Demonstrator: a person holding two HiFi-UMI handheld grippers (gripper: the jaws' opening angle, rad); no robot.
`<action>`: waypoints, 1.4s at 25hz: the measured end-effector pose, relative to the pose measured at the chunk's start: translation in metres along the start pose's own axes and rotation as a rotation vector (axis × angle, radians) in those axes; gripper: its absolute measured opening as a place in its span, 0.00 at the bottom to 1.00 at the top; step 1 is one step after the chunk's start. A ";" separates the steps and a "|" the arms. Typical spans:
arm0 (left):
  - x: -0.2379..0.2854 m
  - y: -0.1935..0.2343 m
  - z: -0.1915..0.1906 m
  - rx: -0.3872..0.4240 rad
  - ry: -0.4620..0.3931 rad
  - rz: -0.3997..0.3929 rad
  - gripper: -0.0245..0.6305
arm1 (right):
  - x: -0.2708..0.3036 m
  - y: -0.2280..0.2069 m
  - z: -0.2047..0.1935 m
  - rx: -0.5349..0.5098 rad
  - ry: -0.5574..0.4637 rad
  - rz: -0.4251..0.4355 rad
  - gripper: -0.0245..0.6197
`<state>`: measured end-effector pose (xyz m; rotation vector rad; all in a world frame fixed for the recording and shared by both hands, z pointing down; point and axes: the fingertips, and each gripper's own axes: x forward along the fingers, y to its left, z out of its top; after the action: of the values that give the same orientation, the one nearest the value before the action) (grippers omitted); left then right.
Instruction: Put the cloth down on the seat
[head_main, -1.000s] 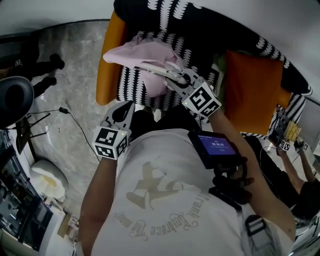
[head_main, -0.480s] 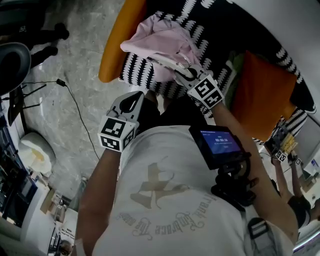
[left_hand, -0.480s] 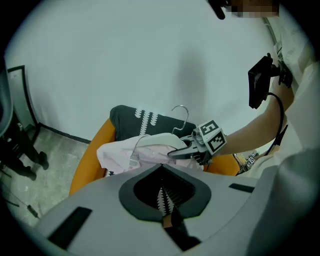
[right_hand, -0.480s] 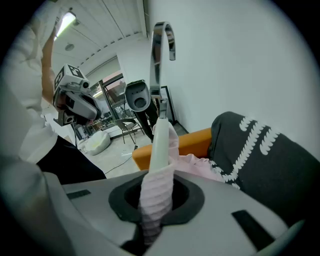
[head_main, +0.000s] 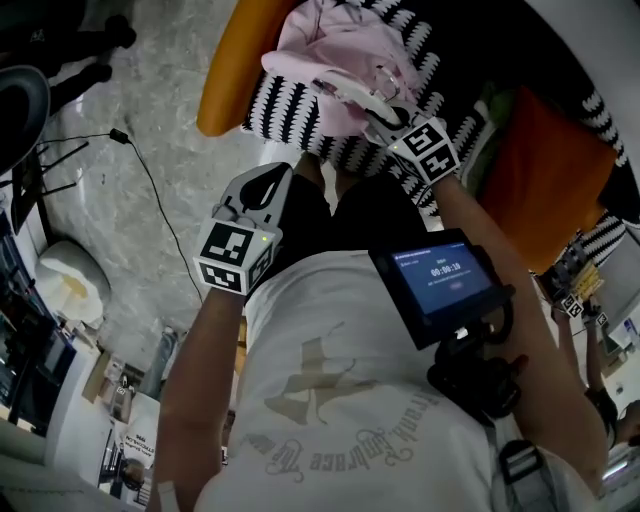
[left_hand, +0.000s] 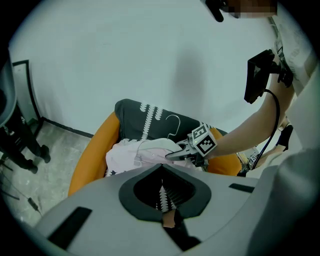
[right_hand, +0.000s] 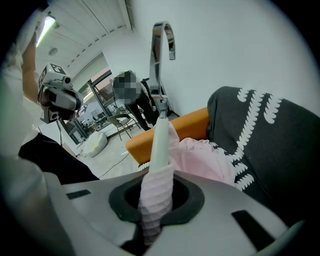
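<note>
Orange armchair (head_main: 225, 90) with a black-and-white patterned seat (head_main: 290, 125). Right gripper (head_main: 332, 88) is clenched on the pink cloth (head_main: 330, 45) and its hanger (right_hand: 161, 130), low over the seat. Left gripper (head_main: 275, 178) is closed, empty. Next up, I reckon: lower, release.

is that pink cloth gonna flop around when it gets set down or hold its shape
Probably floppy: the cloth droops in soft folds off the hanger. Likely light, since the right claw alone carries it. The hanger should keep the top stiff.
</note>
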<state>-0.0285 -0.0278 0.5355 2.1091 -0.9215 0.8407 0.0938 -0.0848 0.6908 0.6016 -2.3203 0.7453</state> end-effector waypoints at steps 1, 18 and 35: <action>0.002 -0.002 -0.002 -0.002 0.004 -0.001 0.06 | 0.001 -0.003 -0.006 0.012 0.004 -0.009 0.09; 0.015 -0.004 -0.041 -0.056 0.061 -0.040 0.06 | 0.047 -0.048 -0.069 0.147 0.071 -0.108 0.09; 0.037 -0.018 -0.068 -0.117 0.118 -0.041 0.06 | 0.055 -0.098 -0.143 0.412 0.128 -0.179 0.09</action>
<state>-0.0135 0.0212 0.5957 1.9507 -0.8429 0.8597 0.1714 -0.0787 0.8554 0.8998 -1.9746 1.1500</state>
